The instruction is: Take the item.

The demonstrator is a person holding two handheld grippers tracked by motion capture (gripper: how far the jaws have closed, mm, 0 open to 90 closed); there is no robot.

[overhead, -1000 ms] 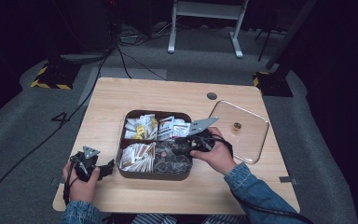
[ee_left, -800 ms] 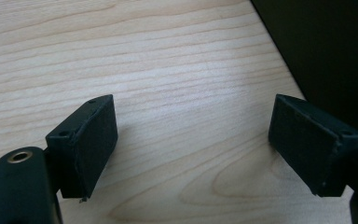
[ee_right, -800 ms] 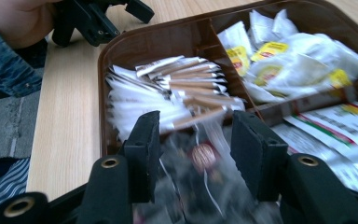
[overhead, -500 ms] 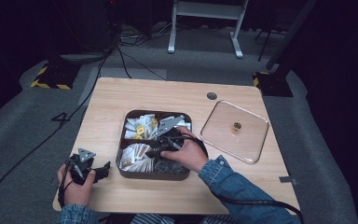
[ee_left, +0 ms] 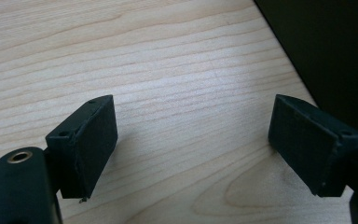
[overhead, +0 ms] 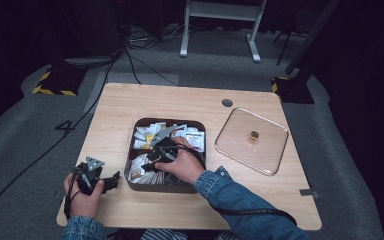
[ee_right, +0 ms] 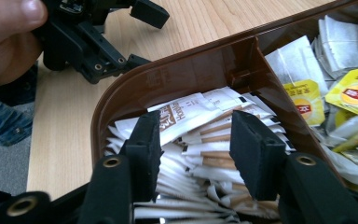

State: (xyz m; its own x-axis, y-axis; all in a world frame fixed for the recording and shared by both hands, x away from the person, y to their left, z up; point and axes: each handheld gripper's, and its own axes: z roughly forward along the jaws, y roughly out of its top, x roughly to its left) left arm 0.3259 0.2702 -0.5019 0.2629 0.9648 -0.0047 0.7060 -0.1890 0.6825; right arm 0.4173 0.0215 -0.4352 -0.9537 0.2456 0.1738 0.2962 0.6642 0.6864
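- White paper sachets [ee_right: 200, 126] fill the brown plastic tray's [overhead: 130, 165] near-left compartment.
- Right tongs [ee_right: 193, 140] reach down over them, jaws just opening, gripping nothing.
- Left tongs [ee_left: 193, 140] rest on the wooden counter [overhead: 110, 115], jaws apart, empty.

— Could you read the white sachets [ee_right: 200, 140] in the brown box [ee_right: 177, 74]?
— Barely; the print was too small, and the right gripper's [ee_right: 196, 154] jaws covered several.
— And the near compartment from above?
— The hand [overhead: 182, 167] hid it.
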